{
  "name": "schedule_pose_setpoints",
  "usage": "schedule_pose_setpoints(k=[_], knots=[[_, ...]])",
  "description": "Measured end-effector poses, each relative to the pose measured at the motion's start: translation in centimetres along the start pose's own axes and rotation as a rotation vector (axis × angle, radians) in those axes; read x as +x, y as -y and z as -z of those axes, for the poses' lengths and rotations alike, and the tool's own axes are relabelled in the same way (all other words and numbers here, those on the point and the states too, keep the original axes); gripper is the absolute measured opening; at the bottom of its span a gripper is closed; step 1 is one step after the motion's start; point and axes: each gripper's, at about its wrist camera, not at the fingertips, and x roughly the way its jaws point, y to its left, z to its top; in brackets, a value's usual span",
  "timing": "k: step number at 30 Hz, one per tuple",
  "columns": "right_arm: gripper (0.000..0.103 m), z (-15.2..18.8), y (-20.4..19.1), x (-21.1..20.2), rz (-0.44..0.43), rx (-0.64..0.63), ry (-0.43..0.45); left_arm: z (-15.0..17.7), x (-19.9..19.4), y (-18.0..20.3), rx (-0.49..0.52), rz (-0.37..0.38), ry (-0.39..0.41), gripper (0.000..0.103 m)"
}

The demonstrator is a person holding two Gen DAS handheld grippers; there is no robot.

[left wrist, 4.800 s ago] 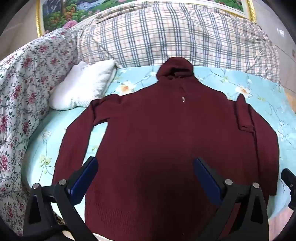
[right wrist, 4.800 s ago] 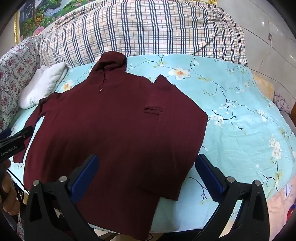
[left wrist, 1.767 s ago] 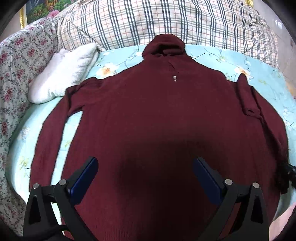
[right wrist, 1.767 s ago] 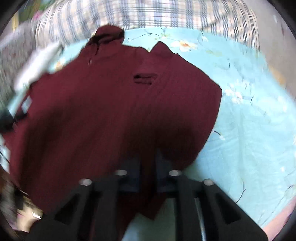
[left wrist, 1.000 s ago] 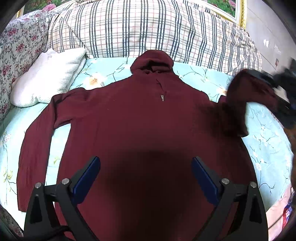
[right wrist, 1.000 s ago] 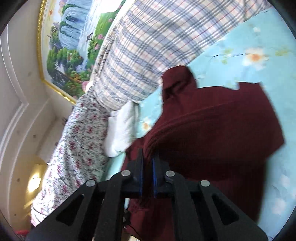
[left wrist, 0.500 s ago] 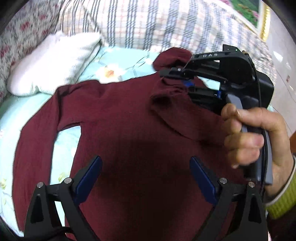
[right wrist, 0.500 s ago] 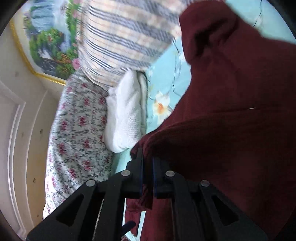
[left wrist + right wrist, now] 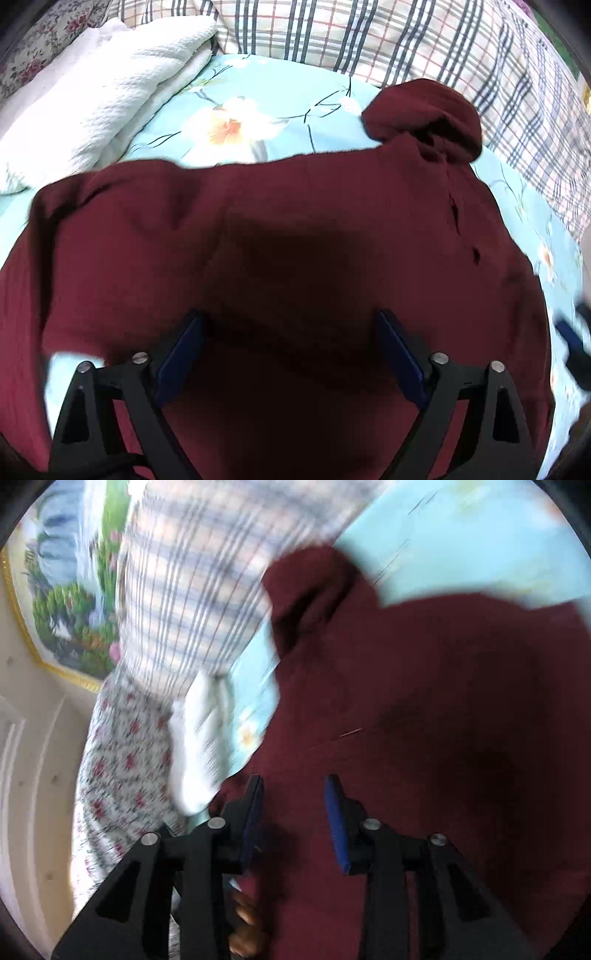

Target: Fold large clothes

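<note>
A dark maroon knitted hooded sweater (image 9: pixel 295 229) is spread on the floral turquoise bedsheet (image 9: pixel 258 96); left gripper (image 9: pixel 291 354) is held wide, right gripper (image 9: pixel 293 812) parted, nothing gripped.

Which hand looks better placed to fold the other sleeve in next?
Probably the left tool: it hangs open over the maroon sweater, on the side where cloth still spreads outward. The right tool is also open.

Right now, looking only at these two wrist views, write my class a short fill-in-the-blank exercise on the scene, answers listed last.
1. The sweater spread on the bed is dark ____.
2. The right gripper has its jaws ____, with nothing between them.
3. The folded towel beside the sweater is ____.
4. The big pillow behind the collar has a ____ pattern.

Answers: red; open; white; plaid
</note>
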Motion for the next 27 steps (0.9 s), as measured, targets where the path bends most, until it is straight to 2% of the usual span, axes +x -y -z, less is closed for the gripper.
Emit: schedule_pose_setpoints(k=[1, 2, 3, 5, 6, 7, 9, 12, 13, 16, 20, 23, 24, 25, 26, 27], knots=[[0.037, 0.2, 1.0, -2.2, 0.054, 0.001, 0.046, -0.4, 0.5, 0.2, -0.005, -0.004, 0.003, 0.072], [0.037, 0.4, 2.3, -4.3, 0.108, 0.012, 0.085, -0.8, 0.8, 0.5, -0.009, -0.005, 0.01, 0.056], [0.037, 0.6, 3.7, -6.2, 0.166, 0.029, 0.12, -1.1, 0.8, 0.7, -0.014, -0.006, 0.022, 0.032], [0.039, 0.7, 6.3, -9.3, 0.266, 0.078, 0.167, -1.6, 0.0, 0.7, -0.037, 0.01, 0.046, 0.008], [0.039, 0.7, 7.4, -10.4, 0.287, 0.101, 0.18, -1.6, -0.9, 0.6, -0.054, 0.023, 0.067, 0.008], [0.039, 0.6, 8.4, -11.3, 0.3, 0.12, 0.187, -1.3, -2.0, 0.4, -0.054, 0.002, 0.107, 0.008], [0.039, 0.1, 9.2, -12.1, 0.344, 0.121, 0.184, -0.8, -2.5, 0.1, -0.029, -0.065, 0.136, 0.005], [0.039, -0.9, 9.7, -11.1, 0.381, 0.087, 0.154, -0.1, -1.0, -1.4, -0.058, -0.099, 0.08, 0.005], [0.043, -1.4, 9.9, -10.3, 0.402, 0.078, 0.134, 0.0, -1.0, -2.1, -0.076, -0.095, 0.079, 0.005], [0.045, -2.0, 10.3, -9.1, 0.407, 0.064, 0.113, 0.6, -2.0, -3.5, -0.099, -0.102, 0.108, 0.005], [0.053, -2.3, 10.1, -8.2, 0.404, 0.034, 0.099, 1.3, -2.0, -3.3, -0.073, -0.117, 0.1, 0.005], [0.052, -2.3, 9.1, -6.6, 0.446, -0.029, 0.073, 1.3, -2.1, -4.0, -0.091, -0.116, 0.097, 0.005], [0.049, -2.3, 8.6, -5.9, 0.462, -0.061, 0.046, 1.0, -2.1, -3.7, -0.092, -0.118, 0.095, 0.005], [0.006, -2.4, 8.2, -5.4, 0.466, -0.084, 0.023, 1.0, -2.2, -3.5, -0.086, -0.119, 0.094, 0.005], [0.006, -2.3, 8.1, -5.2, 0.466, -0.09, -0.002, 1.0, -2.5, -3.2, -0.079, -0.12, 0.096, 0.005], [0.006, -2.5, 7.8, -5.7, 0.474, -0.096, 0.01, 1.1, -2.7, -2.8, -0.067, -0.114, 0.098, 0.005]])
